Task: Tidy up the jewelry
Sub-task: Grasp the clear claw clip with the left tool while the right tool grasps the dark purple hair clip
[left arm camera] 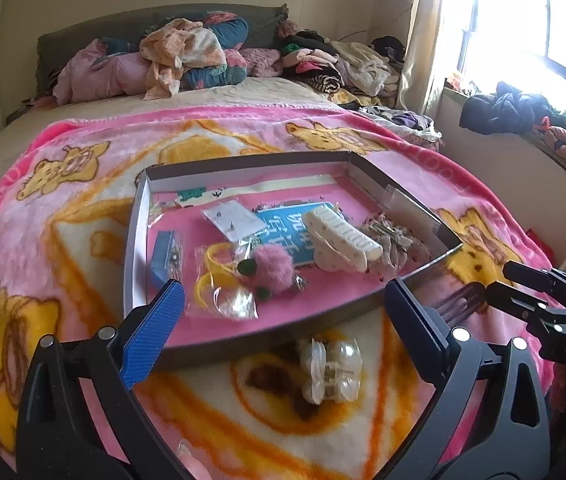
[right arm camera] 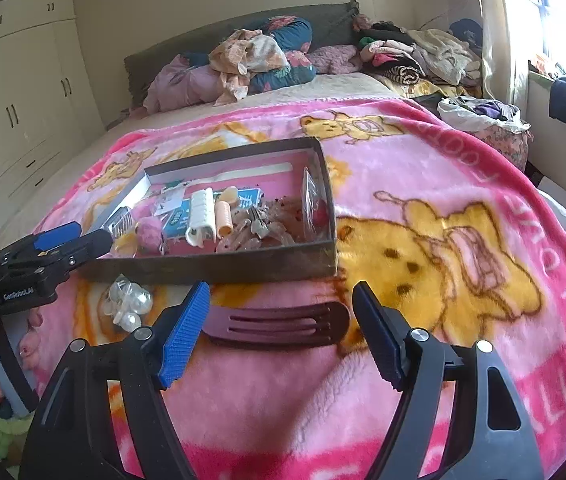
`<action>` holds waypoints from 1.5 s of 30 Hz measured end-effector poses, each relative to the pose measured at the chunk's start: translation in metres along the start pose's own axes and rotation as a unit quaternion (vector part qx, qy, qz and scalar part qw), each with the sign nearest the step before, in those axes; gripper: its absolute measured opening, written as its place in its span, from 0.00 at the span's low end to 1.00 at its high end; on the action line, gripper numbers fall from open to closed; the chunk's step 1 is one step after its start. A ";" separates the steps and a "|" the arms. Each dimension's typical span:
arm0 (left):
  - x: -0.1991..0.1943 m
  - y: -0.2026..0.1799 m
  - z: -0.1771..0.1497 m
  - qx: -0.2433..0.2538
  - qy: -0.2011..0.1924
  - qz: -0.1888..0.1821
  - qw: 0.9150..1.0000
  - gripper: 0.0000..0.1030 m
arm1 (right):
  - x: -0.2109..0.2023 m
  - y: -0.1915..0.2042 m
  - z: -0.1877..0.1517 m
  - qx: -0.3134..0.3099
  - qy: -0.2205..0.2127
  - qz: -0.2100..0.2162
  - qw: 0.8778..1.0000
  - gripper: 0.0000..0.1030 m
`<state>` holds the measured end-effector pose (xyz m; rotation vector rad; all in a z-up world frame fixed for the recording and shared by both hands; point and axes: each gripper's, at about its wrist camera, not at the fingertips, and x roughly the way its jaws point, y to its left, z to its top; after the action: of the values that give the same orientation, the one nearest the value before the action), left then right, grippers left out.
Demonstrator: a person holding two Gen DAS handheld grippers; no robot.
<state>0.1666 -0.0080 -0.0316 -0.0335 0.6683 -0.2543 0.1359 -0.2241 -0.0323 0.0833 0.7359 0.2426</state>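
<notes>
A: The dark maroon hair clip (right arm camera: 279,325) lies flat on the pink blanket (right arm camera: 423,184), just in front of the jewelry box (right arm camera: 211,270), between the spread fingers of the right claw (right arm camera: 279,330).

B: Then lower, close across its narrow width, lift over the box wall.

A: And the left claw (left arm camera: 283,334)?

B: Also apart, empty, above the pearl hair claw clip (left arm camera: 329,370). Take that after.
</notes>
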 end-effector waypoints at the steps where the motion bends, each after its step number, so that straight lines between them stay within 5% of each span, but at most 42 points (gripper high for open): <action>1: -0.001 0.000 -0.001 0.000 0.000 -0.001 1.000 0.89 | -0.001 0.000 -0.001 0.001 0.000 0.000 1.000 0.69; 33: 0.020 -0.016 -0.044 0.022 0.045 -0.018 0.999 0.89 | 0.046 -0.011 -0.023 0.035 0.063 0.018 0.997 0.69; 45: 0.028 -0.021 -0.045 0.025 0.060 -0.031 0.997 0.58 | 0.044 -0.012 -0.020 0.053 0.050 0.049 0.996 0.37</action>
<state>0.1556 -0.0332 -0.0817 0.0089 0.7813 -0.3349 0.1562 -0.2248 -0.0773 0.2101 0.8450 0.3024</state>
